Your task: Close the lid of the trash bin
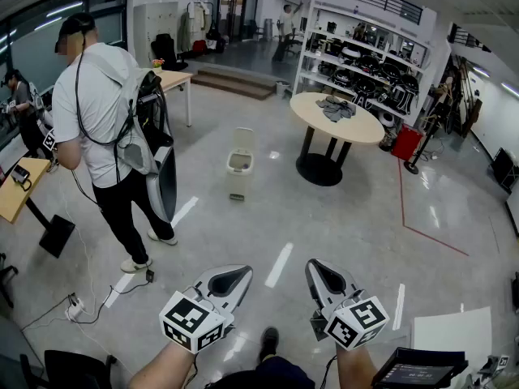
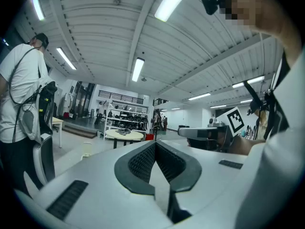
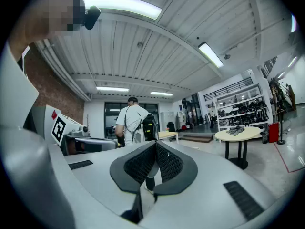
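**Lid up, bin way out on the floor, both grippers empty**

Head view: the trash bin (image 1: 240, 165) stands well ahead on the glossy floor (image 1: 349, 225) with its lid (image 1: 242, 139) upright, and the left gripper (image 1: 231, 280) and right gripper (image 1: 324, 278) sit low, far from it. I'd walk up and ease the lid down by its top edge so the bin doesn't skid. Left gripper view: jaws together on nothing, round surface (image 2: 125, 134) beyond. Right gripper view: same, with a person (image 3: 130, 123) ahead.

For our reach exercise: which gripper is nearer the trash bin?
Left. The left gripper is almost in line with the trash bin, far off; the right gripper sits further right.
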{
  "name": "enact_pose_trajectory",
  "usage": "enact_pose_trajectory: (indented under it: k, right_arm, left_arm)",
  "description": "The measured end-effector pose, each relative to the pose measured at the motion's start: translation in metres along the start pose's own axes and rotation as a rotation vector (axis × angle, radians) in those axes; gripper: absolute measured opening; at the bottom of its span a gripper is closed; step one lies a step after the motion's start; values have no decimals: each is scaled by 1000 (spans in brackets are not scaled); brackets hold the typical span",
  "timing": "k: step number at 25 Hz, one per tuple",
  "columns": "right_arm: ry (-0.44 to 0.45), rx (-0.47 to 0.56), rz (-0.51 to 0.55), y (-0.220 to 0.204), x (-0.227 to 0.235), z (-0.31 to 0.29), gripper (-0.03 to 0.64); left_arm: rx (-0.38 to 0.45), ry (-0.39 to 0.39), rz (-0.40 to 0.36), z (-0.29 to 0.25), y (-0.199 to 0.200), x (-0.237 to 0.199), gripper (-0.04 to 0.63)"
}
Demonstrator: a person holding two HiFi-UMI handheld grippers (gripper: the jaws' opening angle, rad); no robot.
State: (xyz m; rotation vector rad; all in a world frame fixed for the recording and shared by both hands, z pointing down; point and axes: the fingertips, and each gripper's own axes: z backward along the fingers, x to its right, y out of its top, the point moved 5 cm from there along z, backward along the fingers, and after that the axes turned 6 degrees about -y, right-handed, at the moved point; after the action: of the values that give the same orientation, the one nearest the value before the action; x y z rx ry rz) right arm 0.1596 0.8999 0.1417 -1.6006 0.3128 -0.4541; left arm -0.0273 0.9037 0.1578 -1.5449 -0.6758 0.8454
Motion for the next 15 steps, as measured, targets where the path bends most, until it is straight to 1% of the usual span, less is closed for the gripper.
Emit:
enact_pose_trajectory:
  k: [2,4,9,12,15]
  right_arm:
    - [7,2,1,0,5,-19,9]
    - [10,6,3,0,21,-37,11]
    - [41,11,-1,11,99,-86,9]
    - [74,17,0,22,132,-110,9]
    - [96,25,13,26,160,-134,11]
  left_arm:
    - [1,6,4,-7,4,-17,-6]
    - [5,12,12,-24,7,-32,-6]
    - [13,38,10,-107,21,-62,-6]
    - [19,63,19,-142,29,-80,-6]
    - [30,92,1,-170,35,-96,-6]
